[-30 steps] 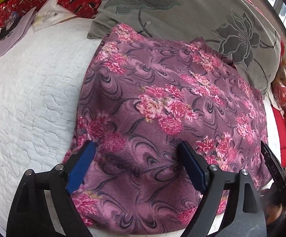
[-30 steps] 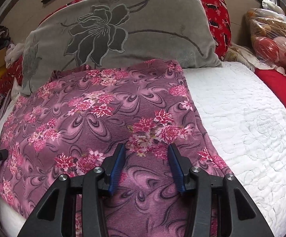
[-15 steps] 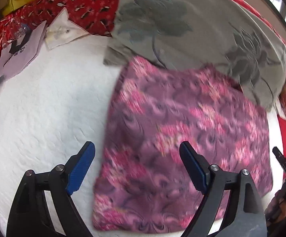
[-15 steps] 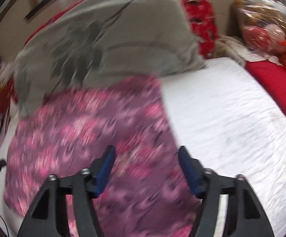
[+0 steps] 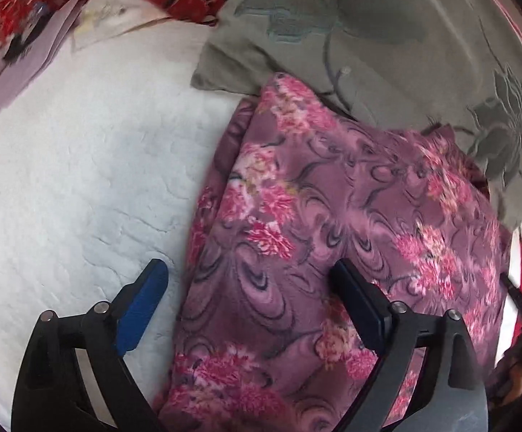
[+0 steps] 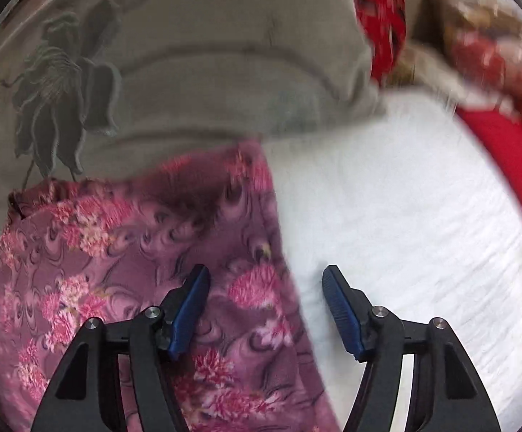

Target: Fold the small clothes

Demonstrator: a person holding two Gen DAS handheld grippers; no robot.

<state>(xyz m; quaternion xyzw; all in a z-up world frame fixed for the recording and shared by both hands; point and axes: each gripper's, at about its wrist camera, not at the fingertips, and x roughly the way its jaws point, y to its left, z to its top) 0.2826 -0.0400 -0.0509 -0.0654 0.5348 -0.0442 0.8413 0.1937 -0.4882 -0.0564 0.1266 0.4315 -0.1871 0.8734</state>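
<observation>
Grey floral pillow [image 5: 387, 36] touches garment's far edge; papers [image 5: 26, 46] far left. Folded purple floral garment [image 5: 333, 216] flat on white quilted bed [image 5: 80, 180]. Left gripper [image 5: 250, 284], right gripper [image 6: 266, 284] fingers spread wide, empty, straddling its side edges.

My blue finger pads [image 5: 141, 309] look like matt plastic; purple floral garment [image 5: 336, 216] is fuzzy fleece, white bedspread [image 5: 62, 180] quilted cloth, grey pillow [image 6: 206, 54] velvety.

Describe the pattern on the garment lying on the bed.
The garment is purple with pink flowers and dark swirls, clearest in the left wrist view.
</observation>
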